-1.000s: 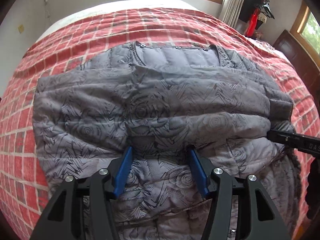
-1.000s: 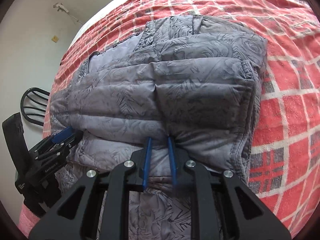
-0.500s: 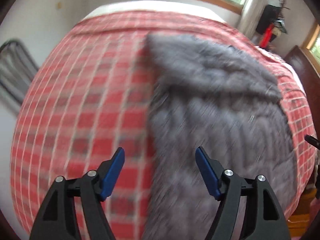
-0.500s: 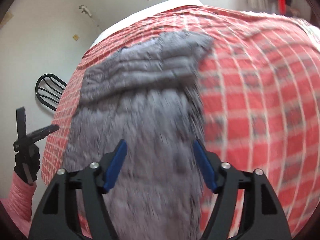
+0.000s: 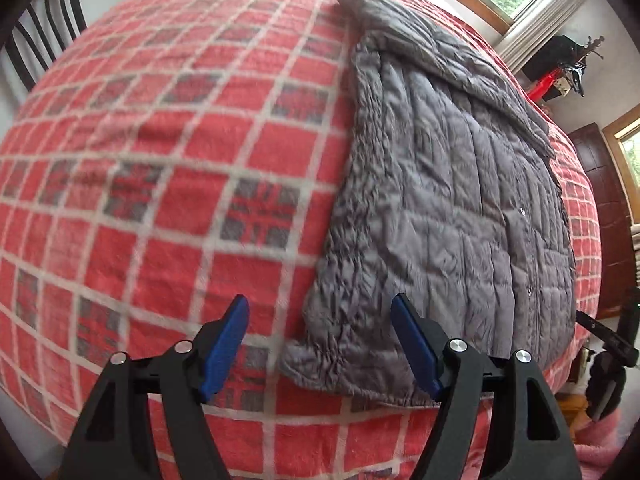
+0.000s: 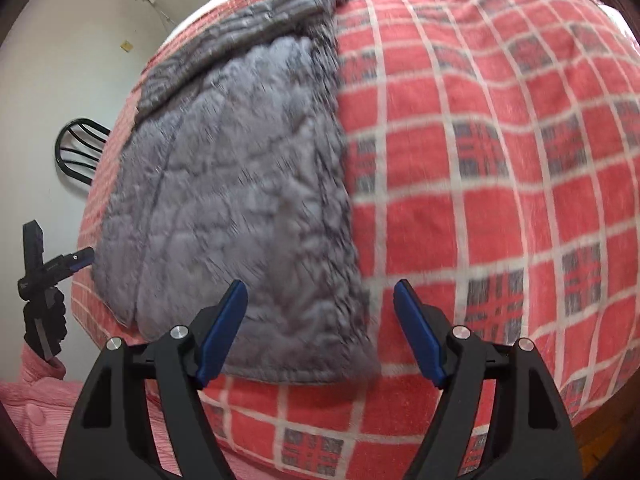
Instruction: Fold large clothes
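A grey quilted jacket (image 5: 440,200) lies flat on the red checked blanket (image 5: 160,160) of a bed. The left gripper (image 5: 320,344) stands wide and empty above the jacket's near left corner. The right gripper (image 6: 320,332) is opening, nothing between its jaws, with the jacket's near right corner below. A black chair (image 5: 36,32) stands at ten o'clock.

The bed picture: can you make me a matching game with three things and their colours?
Things:
1. jacket
2. bedspread
3. chair

Colours:
A. black
B. grey
C. red with white checks

Pairs: 1-B, 2-C, 3-A
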Demonstrator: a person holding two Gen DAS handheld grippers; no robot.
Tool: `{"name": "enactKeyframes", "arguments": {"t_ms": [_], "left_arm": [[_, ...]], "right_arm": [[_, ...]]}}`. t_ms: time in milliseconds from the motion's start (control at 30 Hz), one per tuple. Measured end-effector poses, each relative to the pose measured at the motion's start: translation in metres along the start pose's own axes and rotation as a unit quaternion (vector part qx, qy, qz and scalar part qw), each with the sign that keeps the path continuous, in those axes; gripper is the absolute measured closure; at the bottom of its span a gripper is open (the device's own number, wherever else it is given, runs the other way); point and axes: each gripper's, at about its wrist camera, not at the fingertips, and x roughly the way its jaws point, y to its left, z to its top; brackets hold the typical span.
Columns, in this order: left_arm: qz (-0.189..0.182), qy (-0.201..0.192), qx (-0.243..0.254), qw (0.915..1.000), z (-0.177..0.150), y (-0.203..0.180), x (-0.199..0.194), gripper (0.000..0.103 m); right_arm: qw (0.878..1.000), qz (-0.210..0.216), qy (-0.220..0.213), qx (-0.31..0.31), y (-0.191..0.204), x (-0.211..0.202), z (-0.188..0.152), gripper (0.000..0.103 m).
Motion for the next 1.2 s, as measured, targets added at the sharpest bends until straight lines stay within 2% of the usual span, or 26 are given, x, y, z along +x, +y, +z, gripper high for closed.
{"name": "enactKeyframes", "arguments": {"t_ms": [100,167,233,267,333,367,400,567,633,733,800,833,1033,1100,1200], "left_arm": [[-0.02,0.008,0.008,0.9997,-0.003,-0.008,0.007,0.031],[-0.026,0.01,0.008,0.9996,-0.004,-0.013,0.012,0.037],[-0.025,0.01,0.009,0.9996,-0.005,-0.015,0.014,0.053],[-0.029,0.009,0.009,0.9995,-0.005,-0.016,0.014,0.058],[-0.038,0.004,0.009,0.9992,-0.006,-0.018,0.01,0.077],[-0.038,-0.001,0.011,0.9992,-0.006,-0.02,0.007,0.081],[-0.04,-0.01,0.015,0.999,-0.007,-0.021,0.001,0.091],[-0.05,-0.037,0.017,0.9979,-0.014,-0.023,-0.021,0.093],[-0.047,-0.034,0.026,0.998,-0.019,-0.026,-0.023,0.093],[-0.025,-0.014,0.039,0.9988,-0.027,-0.025,-0.009,0.093],[-0.011,-0.003,0.035,0.9993,-0.03,-0.02,0.003,0.093],[-0.009,-0.003,0.032,0.9995,-0.029,-0.019,0.004,0.094],[-0.049,-0.018,0.018,0.9985,-0.015,-0.017,-0.019,0.095],[-0.072,-0.04,0.019,0.9964,-0.009,-0.021,-0.041,0.095],[-0.085,-0.064,0.026,0.994,0.005,-0.029,-0.064,0.096]], "right_arm": [[1.0,0.002,-0.004,0.006,-0.003,0.006,-0.003,0.03],[1.0,0.002,-0.005,0.003,0.0,0.006,-0.002,0.045],[1.0,0.024,0.002,0.004,0.001,0.008,0.0,0.074],[0.999,0.039,0.005,0.004,0.003,0.009,0.001,0.08],[0.999,0.042,0.002,-0.006,0.009,0.007,0.002,0.088],[0.999,0.045,-0.004,-0.014,0.012,0.004,0.001,0.089],[0.998,0.053,-0.01,-0.016,0.013,-0.001,0.001,0.091],[0.993,0.114,-0.034,-0.01,0.009,-0.027,-0.004,0.092],[0.994,0.103,-0.028,-0.016,0.008,-0.028,-0.008,0.092],[0.997,0.077,-0.004,-0.011,0.004,-0.014,-0.015,0.092],[0.997,0.077,0.009,0.007,-0.003,-0.001,-0.014,0.092],[0.996,0.089,0.012,0.028,-0.008,0.005,-0.013,0.092],[0.992,0.116,-0.006,0.04,-0.009,-0.016,-0.001,0.094],[0.989,0.14,-0.031,0.041,-0.005,-0.037,0.002,0.094],[0.985,0.158,-0.063,0.027,0.006,-0.066,0.012,0.094]]}}
